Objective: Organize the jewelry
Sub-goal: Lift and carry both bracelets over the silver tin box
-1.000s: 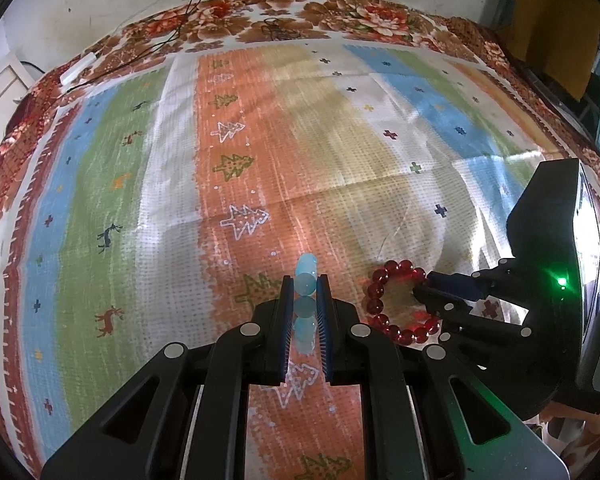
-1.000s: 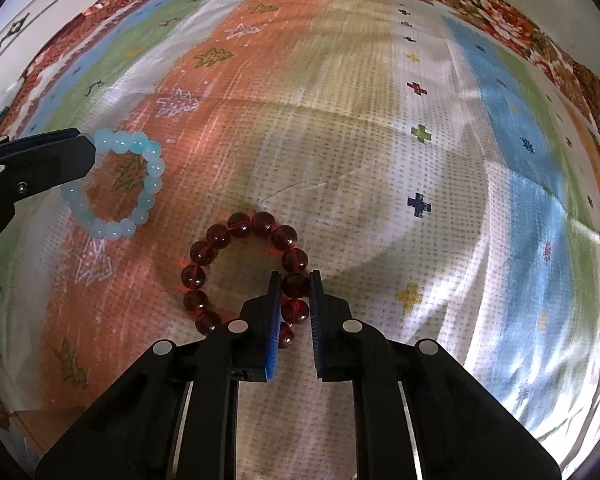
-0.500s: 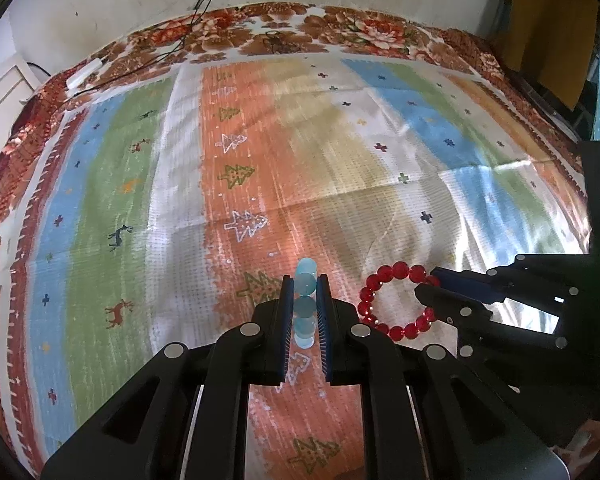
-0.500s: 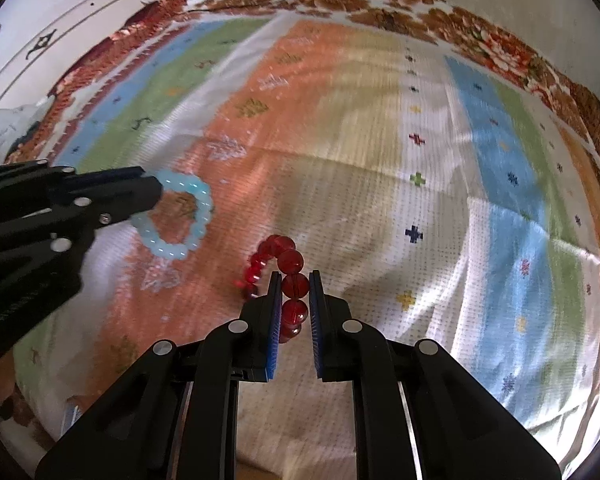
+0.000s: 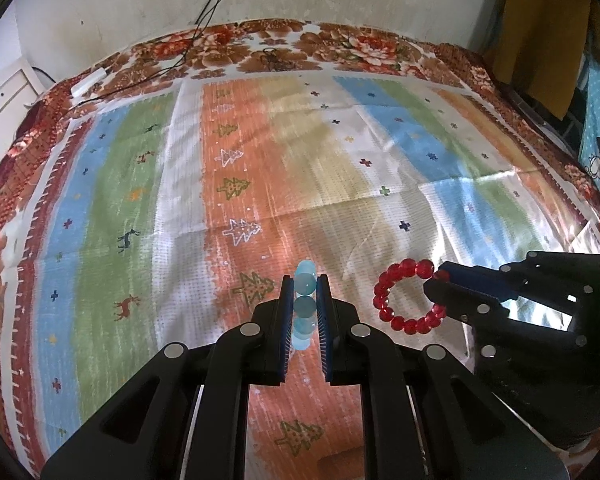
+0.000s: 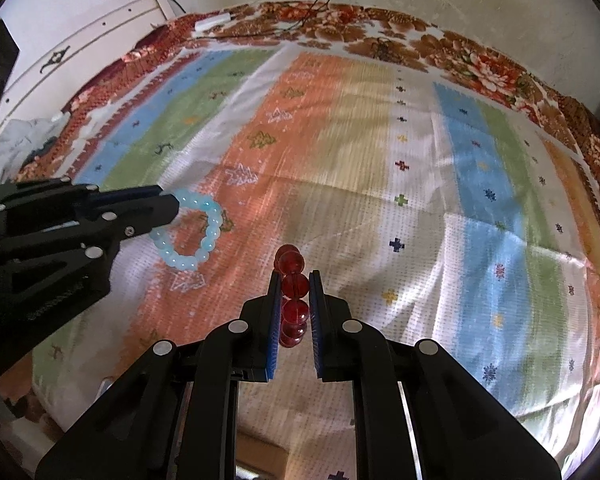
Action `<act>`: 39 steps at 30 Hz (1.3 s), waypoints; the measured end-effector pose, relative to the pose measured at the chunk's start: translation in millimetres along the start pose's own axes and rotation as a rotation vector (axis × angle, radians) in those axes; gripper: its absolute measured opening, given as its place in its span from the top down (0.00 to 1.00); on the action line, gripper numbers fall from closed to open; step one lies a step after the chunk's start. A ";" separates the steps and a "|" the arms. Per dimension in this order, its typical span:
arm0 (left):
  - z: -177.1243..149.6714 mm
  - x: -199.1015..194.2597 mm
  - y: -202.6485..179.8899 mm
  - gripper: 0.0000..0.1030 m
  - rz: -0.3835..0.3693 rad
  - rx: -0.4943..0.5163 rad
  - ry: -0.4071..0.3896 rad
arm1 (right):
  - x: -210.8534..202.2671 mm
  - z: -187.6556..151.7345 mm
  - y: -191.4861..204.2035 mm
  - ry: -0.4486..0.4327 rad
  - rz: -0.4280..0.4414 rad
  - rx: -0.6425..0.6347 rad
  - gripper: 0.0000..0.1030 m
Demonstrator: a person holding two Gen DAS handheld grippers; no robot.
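My right tool (image 6: pixel 293 280) is clamped on the red bead bracelet (image 6: pixel 294 284), beads stacked edge-on between its blue pads. At the left my other tool (image 6: pixel 168 210) grips the pale blue bracelet (image 6: pixel 192 232), both above the striped bedspread (image 6: pixel 380 184).

Two bracelets are showing: one red bead bracelet (image 5: pixel 410 297) and one pale blue bead bracelet (image 6: pixel 192 238). Two grippers are sharing the scene, the left gripper (image 5: pixel 305 300) and the right gripper (image 6: pixel 294 300). One striped patterned cloth (image 5: pixel 340 184) is lying underneath.
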State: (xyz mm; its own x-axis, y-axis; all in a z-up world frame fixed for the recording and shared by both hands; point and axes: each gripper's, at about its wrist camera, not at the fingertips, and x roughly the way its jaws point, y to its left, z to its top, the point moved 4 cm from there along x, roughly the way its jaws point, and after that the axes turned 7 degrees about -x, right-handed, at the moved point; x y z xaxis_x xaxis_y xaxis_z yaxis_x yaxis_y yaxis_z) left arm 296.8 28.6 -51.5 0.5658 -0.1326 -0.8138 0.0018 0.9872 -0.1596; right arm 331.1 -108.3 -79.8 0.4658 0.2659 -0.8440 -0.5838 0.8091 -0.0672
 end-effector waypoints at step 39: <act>-59.9 -91.9 -27.4 0.89 -0.077 -0.001 -0.103 | -103.4 -65.6 23.9 -0.145 0.074 -0.038 0.87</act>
State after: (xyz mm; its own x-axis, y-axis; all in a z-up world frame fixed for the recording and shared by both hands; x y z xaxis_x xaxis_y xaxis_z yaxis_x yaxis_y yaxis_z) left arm 195.3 8.4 -5.8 0.6457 -0.1981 -0.7374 0.0481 0.9744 -0.2197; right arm 225.3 -150.9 -29.0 0.5101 0.3986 -0.7622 -0.6434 0.7649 -0.0306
